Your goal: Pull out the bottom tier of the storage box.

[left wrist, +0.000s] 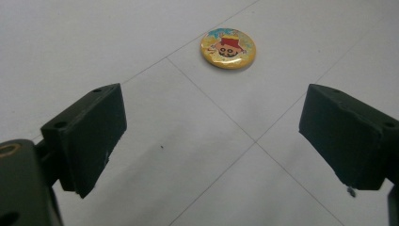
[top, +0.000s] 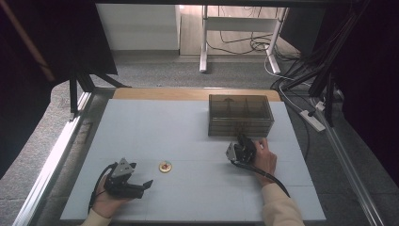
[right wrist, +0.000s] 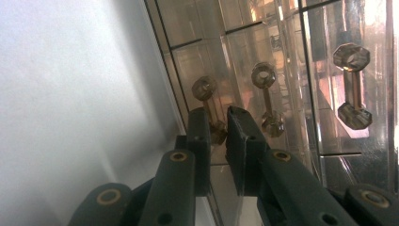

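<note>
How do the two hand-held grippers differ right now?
The left gripper has its jaws wide apart with nothing between them, pointing at the badge. The right gripper has its jaws nearly together around a handle on the drawer box. Both are black.

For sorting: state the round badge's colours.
Yellow round badge, red-and-blue cartoon figure; left gripper view.
</note>
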A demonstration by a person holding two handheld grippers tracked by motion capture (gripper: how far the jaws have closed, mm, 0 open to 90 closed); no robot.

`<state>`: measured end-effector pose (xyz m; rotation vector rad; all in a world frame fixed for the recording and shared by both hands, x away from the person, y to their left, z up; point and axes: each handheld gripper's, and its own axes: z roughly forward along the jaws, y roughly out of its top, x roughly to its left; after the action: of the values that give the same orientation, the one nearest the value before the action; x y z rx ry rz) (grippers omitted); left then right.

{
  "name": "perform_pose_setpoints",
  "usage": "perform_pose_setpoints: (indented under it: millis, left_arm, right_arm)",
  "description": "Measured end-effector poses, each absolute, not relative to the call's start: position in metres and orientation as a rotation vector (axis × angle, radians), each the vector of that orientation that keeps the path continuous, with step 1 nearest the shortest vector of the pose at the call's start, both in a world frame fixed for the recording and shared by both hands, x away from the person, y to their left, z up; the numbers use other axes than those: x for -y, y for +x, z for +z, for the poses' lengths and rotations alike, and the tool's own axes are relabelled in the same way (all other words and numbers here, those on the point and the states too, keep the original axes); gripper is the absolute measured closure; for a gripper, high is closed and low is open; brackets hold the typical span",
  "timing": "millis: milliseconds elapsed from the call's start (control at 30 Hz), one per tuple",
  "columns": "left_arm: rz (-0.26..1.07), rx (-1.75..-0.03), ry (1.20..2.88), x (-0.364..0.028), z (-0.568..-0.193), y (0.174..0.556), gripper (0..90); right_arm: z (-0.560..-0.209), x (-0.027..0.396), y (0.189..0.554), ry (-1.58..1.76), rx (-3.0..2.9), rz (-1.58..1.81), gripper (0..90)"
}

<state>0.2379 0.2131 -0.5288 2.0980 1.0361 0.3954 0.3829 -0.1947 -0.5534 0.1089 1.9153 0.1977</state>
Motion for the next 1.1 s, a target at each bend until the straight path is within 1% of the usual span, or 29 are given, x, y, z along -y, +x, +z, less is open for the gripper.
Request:
perform_pose_setpoints:
  millis: [500, 600, 900, 1100]
  left_arm:
    - [0.398, -1.036, 2.098, -0.213, -0.529, 0.237, 8.1]
    - [0.398, -1.036, 2.097, -0.213, -0.529, 0.238, 8.1]
    - [0.397, -1.036, 2.095, -0.213, -0.528, 0.237, 8.1]
    - [0.396, -1.036, 2.094, -0.213, -0.528, 0.238, 8.1]
  right_arm:
    - [-0.555, 0.196, 0.378, 0.113, -1.946, 0.186, 78.1]
    - [-0.552, 0.196, 0.378, 0.124, -1.965, 0.204, 73.3]
    - [-0.545, 0.198, 0.375, 0.202, -1.992, 0.311, 63.7]
    - [-0.538, 0.201, 0.373, 0.29, -2.042, 0.405, 54.1]
